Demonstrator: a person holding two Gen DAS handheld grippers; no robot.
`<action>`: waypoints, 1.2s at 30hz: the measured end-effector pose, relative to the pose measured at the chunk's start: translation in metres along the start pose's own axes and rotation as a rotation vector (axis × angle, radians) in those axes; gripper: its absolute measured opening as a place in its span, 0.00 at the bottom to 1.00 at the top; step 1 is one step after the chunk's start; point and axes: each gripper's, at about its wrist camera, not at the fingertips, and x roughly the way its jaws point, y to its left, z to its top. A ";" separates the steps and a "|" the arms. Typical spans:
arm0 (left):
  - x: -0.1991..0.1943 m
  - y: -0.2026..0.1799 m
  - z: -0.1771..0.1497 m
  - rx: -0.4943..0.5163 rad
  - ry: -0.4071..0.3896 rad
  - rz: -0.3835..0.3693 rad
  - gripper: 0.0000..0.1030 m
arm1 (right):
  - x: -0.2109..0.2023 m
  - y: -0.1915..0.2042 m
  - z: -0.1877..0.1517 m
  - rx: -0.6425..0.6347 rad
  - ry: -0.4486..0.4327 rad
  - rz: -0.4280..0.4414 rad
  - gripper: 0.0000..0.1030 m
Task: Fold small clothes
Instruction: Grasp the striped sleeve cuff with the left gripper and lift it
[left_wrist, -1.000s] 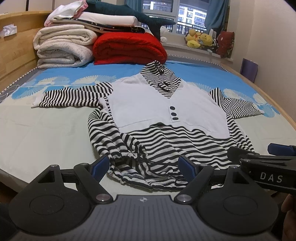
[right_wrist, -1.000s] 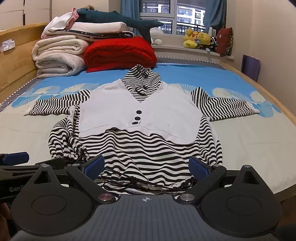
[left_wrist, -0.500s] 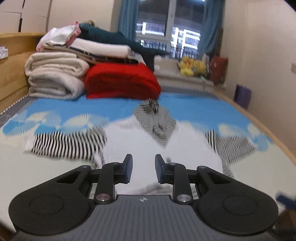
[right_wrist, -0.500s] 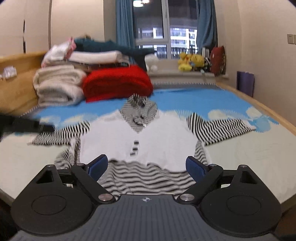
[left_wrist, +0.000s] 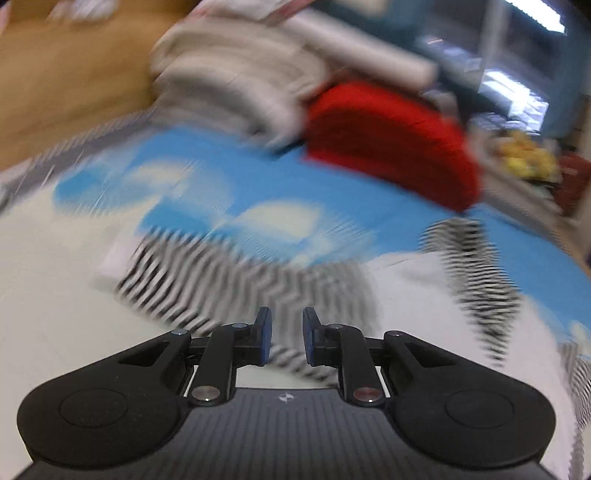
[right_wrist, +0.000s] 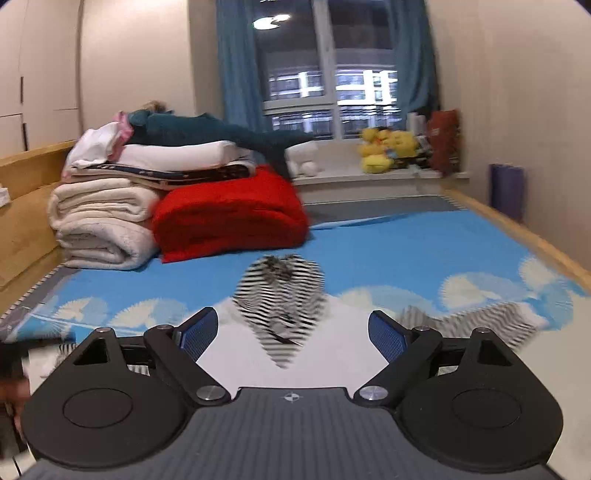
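You are swinging the left gripper (left_wrist: 284, 341) toward the striped sleeve (left_wrist: 221, 280) of the small black-and-white striped top with a plain white front panel (right_wrist: 280, 306), which is lying flat on the blue and white patterned bed cover (right_wrist: 388, 254). In the left wrist view that sleeve is running across the middle of the frame, just above the blue fingertips (left_wrist: 264, 338). The jaws have just been closing and are now standing narrowly apart with nothing between them. The frame is badly smeared, so I cannot be sure how near the cloth they are.

The right gripper (right_wrist: 293, 338) is hovering released and wide, with the striped collar showing between its pads (right_wrist: 197, 332).

Reopen the left jaws before descending, then pinch near the cuff at middle left, taking only one layer, and carry it inward across the white panel. Slow down first.
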 end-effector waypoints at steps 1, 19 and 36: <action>0.013 0.015 0.004 -0.042 0.023 0.012 0.19 | 0.016 0.001 0.000 0.002 -0.005 0.024 0.84; 0.117 0.164 0.025 -0.612 0.160 0.131 0.35 | 0.181 -0.006 -0.050 0.042 0.304 0.127 0.42; 0.049 -0.042 0.063 -0.058 -0.190 -0.075 0.03 | 0.217 -0.062 -0.056 0.196 0.373 -0.022 0.28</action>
